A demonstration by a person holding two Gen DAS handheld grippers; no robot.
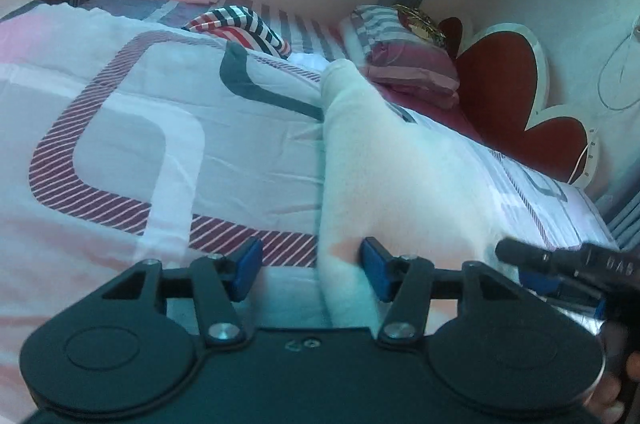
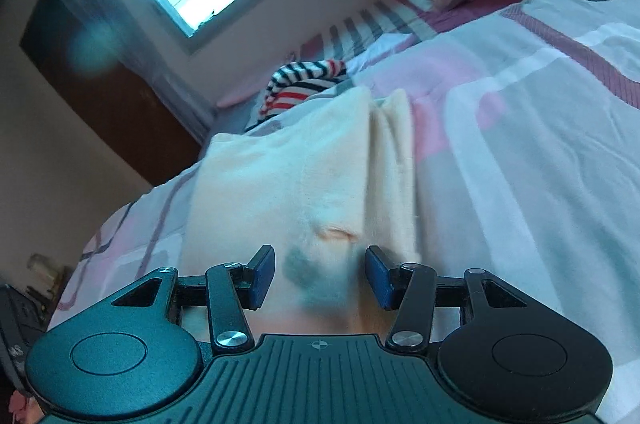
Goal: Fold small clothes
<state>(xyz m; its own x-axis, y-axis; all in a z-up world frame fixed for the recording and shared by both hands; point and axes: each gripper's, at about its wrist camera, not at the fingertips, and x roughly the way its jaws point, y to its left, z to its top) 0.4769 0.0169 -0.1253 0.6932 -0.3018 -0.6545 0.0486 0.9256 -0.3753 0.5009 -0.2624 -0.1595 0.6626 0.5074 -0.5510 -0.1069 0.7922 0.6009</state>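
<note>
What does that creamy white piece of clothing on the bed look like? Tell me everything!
The cream garment is soft and fuzzy, like fleece. It lies flat on the patterned quilt, long and narrow, with a lengthwise fold near one edge. A dark bluish patch and a small pinkish mark show near its close end. Both grippers, left and right, hover there with open jaws.

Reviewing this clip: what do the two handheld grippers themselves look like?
Both the left gripper and the right gripper have black bodies with round side discs, black linkage arms with silver screws, and blue pads on the fingers. The right gripper's body has a ribbed top plate.
</note>
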